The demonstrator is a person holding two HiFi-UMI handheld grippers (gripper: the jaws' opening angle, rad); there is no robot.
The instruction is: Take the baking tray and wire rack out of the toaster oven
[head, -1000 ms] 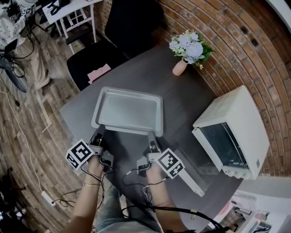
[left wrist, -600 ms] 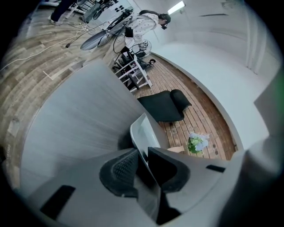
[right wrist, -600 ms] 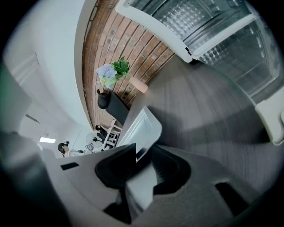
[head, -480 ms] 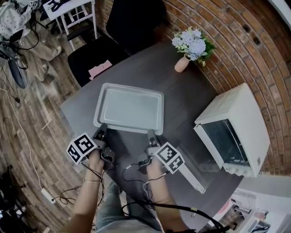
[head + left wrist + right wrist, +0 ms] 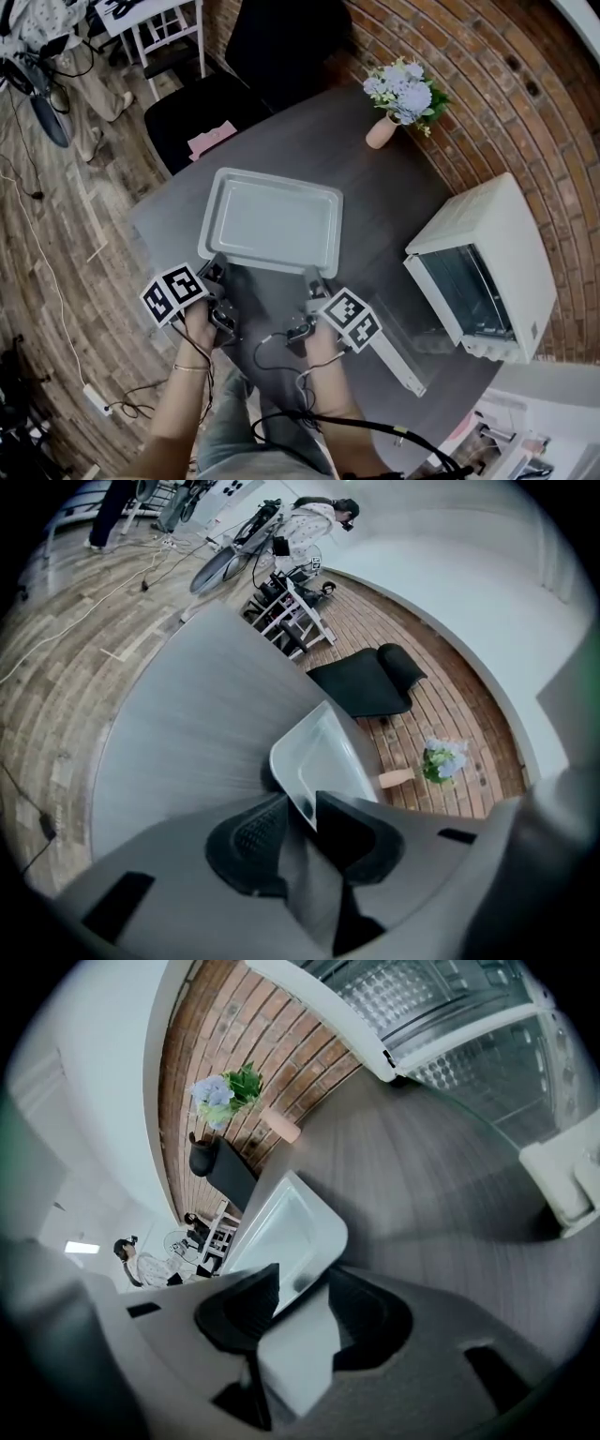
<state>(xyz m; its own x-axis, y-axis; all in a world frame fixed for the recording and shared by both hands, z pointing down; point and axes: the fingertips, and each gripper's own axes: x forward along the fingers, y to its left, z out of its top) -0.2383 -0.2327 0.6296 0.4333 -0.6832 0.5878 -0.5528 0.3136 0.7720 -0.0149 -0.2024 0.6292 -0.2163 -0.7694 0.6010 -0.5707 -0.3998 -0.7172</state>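
Ample table (image 5: 375,211) between tray (image 5: 272,220), oven (image 5: 487,253)

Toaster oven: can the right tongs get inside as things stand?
Probably yes: its door lies open, nothing standing between. The right tongs have just been opening round the tray rim, so back off first.

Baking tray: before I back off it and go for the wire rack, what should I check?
1. The baking tray lies flat on the table: ok.
2. The left gripper has let go: ok; its fingers have just been opening, and the rim between them looks unpinched.
3. The right gripper has let go: ok; same, with a wider gap.
4. The toaster oven door is down: ok.
5. The wire rack is still inside: cannot tell.
6. The vase of flowers stands clear of the tray: ok.
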